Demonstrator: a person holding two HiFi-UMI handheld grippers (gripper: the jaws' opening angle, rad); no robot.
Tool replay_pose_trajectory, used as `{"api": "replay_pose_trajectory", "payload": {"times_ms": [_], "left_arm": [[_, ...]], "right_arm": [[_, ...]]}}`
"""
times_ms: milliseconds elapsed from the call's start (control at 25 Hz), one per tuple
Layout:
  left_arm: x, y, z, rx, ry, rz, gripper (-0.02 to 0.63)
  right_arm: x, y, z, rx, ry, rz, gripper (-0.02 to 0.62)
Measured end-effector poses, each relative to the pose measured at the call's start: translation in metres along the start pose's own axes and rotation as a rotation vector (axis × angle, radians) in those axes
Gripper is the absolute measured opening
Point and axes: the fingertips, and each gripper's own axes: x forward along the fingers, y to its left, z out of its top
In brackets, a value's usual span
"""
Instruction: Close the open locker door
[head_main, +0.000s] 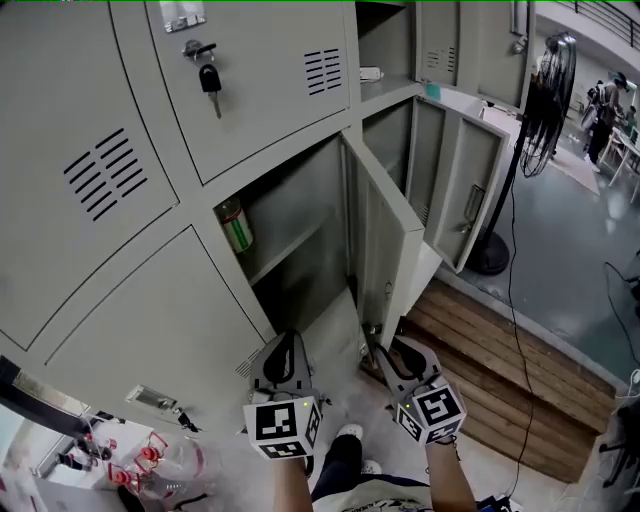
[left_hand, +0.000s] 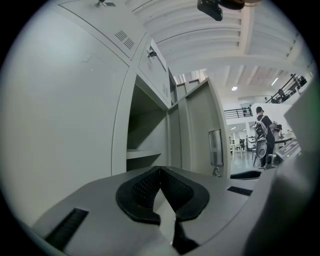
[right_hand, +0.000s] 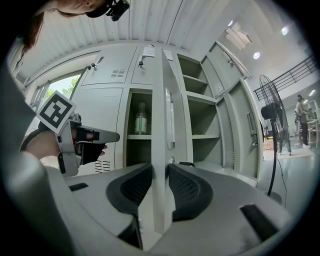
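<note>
The grey locker door (head_main: 385, 235) stands open, edge-on towards me, hinged on the right of a compartment that holds a green bottle (head_main: 235, 225) on a shelf. My right gripper (head_main: 385, 347) is shut on the door's free edge low down; in the right gripper view the door edge (right_hand: 159, 125) runs up between the two pads of the right gripper (right_hand: 159, 172). My left gripper (head_main: 285, 340) hangs just left of it before the open compartment (left_hand: 145, 135), shut with nothing held. The left gripper (left_hand: 160, 171) has its pads touching, and the door (left_hand: 200, 130) lies to its right.
A second locker door (head_main: 465, 190) stands open further right. A key (head_main: 210, 80) hangs in the upper locker's lock. A black pedestal fan (head_main: 545, 90) and wooden pallet boards (head_main: 500, 380) are on the right. People stand far off at the back right.
</note>
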Motion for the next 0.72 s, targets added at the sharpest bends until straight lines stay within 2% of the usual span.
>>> {"api": "replay_pose_trajectory", "payload": {"times_ms": [480, 720], "left_arm": [[-0.032, 0.043, 0.002, -0.005, -0.009, 0.109, 0.005], [-0.043, 0.057, 0.003, 0.0, -0.013, 0.15, 0.005]], "right_arm": [[0.026, 0.045, 0.001, 0.003, -0.027, 0.055, 0.115], [0.041, 0.067, 0.001, 0.025, -0.035, 0.121, 0.11]]}}
